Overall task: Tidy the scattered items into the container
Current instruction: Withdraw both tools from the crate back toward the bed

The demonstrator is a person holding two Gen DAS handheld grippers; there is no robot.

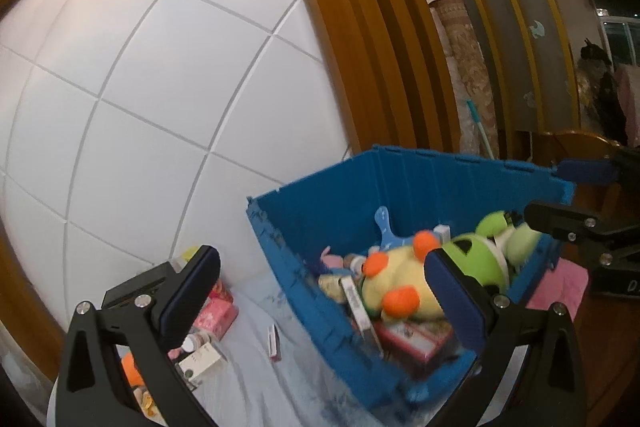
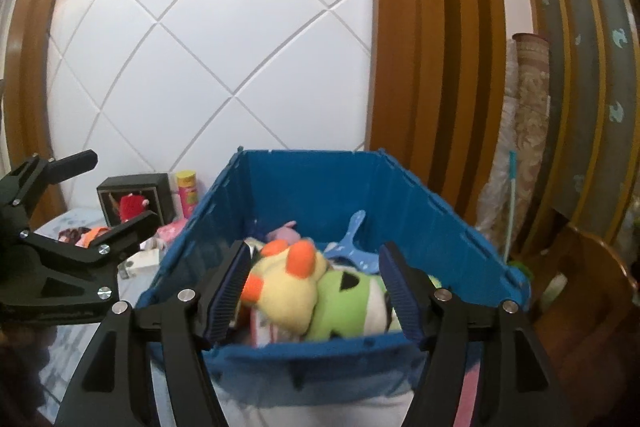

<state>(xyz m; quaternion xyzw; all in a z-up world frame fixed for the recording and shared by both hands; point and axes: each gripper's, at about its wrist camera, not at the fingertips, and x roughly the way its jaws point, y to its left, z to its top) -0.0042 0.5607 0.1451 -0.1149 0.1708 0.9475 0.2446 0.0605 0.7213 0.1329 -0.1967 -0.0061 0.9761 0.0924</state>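
Note:
A blue crate point(image 1: 440, 187) point(image 2: 320, 187) stands on a pale bed sheet point(image 1: 248, 387), filled with a yellow plush toy with orange knobs point(image 1: 400, 291) point(image 2: 288, 287), a green plush toy point(image 1: 480, 259) point(image 2: 344, 307), a light blue paddle point(image 2: 352, 243) and boxes. My left gripper point(image 1: 320, 299) point(image 2: 108, 193) is open at the crate's left corner, with nothing held. My right gripper point(image 2: 316, 299) point(image 1: 560, 193) is open over the crate's near rim, its pads clear of the toys. A pink box point(image 1: 216, 311), a small white box point(image 1: 200, 363) and a small pink item point(image 1: 273, 341) lie on the sheet to the left.
A black box point(image 2: 134, 197) and a yellow-and-pink can point(image 2: 187, 193) stand against the white padded headboard point(image 1: 160, 87). A wooden frame point(image 2: 420, 67), rolled carpets point(image 2: 524, 131) and wooden furniture point(image 2: 592, 287) are to the right of the crate.

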